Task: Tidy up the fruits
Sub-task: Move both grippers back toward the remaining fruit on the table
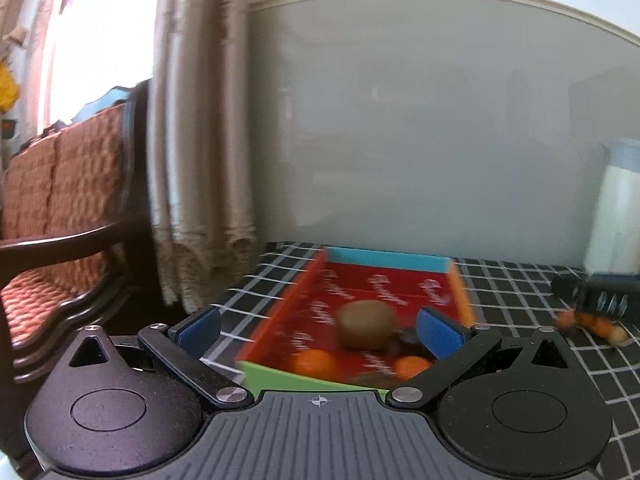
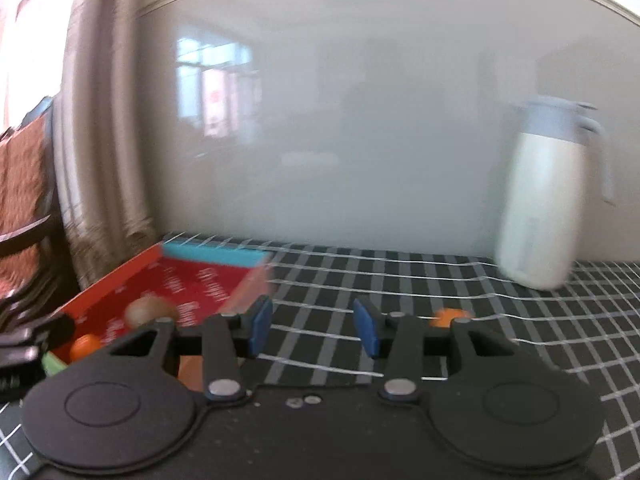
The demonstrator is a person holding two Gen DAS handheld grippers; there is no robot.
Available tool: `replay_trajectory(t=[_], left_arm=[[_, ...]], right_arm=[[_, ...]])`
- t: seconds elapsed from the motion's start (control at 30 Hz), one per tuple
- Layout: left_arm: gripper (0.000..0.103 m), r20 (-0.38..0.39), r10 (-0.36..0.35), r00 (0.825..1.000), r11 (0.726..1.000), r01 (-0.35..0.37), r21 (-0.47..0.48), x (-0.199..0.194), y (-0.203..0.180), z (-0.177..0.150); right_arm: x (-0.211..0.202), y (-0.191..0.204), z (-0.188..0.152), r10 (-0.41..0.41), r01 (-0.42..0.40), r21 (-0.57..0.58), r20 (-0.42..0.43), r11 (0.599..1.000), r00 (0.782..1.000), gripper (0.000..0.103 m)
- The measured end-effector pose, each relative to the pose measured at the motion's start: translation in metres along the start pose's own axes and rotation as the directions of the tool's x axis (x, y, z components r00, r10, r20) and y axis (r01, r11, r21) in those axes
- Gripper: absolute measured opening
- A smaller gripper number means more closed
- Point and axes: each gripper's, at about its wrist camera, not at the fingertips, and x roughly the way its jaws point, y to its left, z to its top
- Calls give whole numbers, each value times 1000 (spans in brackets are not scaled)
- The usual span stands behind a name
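A brown fuzzy kiwi (image 1: 366, 324) sitting in the middle of a shallow red cardboard box (image 1: 400, 280) with white writing on its floor, a blue far wall, orange side walls and a green near wall. Two small round orange fruits, one orange fruit (image 1: 314, 362) near the green wall and the other orange fruit (image 1: 412, 366) just beside it to the right, both in the box in front of the kiwi. Something dark lying between the kiwi and the right-hand orange fruit, too blurred to tell what. Box resting on a black tablecloth with thin white grid lines (image 1: 520, 304), close to the cloth's left edge. Left gripper (image 1: 318, 330) low over the near end of the box, blue pads wide apart, nothing pinched between them, kiwi seen in the gap but not touched. Right gripper (image 2: 313, 326) beside the box on its right, over bare cloth, blue pads a little apart with nothing between them. One more small orange fruit (image 2: 450, 316) alone on the cloth past the right gripper, well apart from the box. A tall white jug with a pale grey lid and handle (image 2: 544, 200) standing upright at the back right of the table. A glossy grey wall panel (image 2: 340, 120) behind the table, a beige curtain (image 1: 192, 140) to the left, and a dark wooden chair with red-brown cushions (image 1: 60, 208) beside it.
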Motion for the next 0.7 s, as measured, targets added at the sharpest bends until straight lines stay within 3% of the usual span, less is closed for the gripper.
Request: replay_trajectory(t=[0.27,0.7], left_arm=[[103,-2,-108,994,990,107,93,-11,-65,-2],[103,-23,-200,979,972,202,119,-20,-121,-8]], right_arm=[[-22,-62,-5,-79,78,52,6,996,997,45],[-46,-114,-14,-162,161,60,-1,985,987,45]])
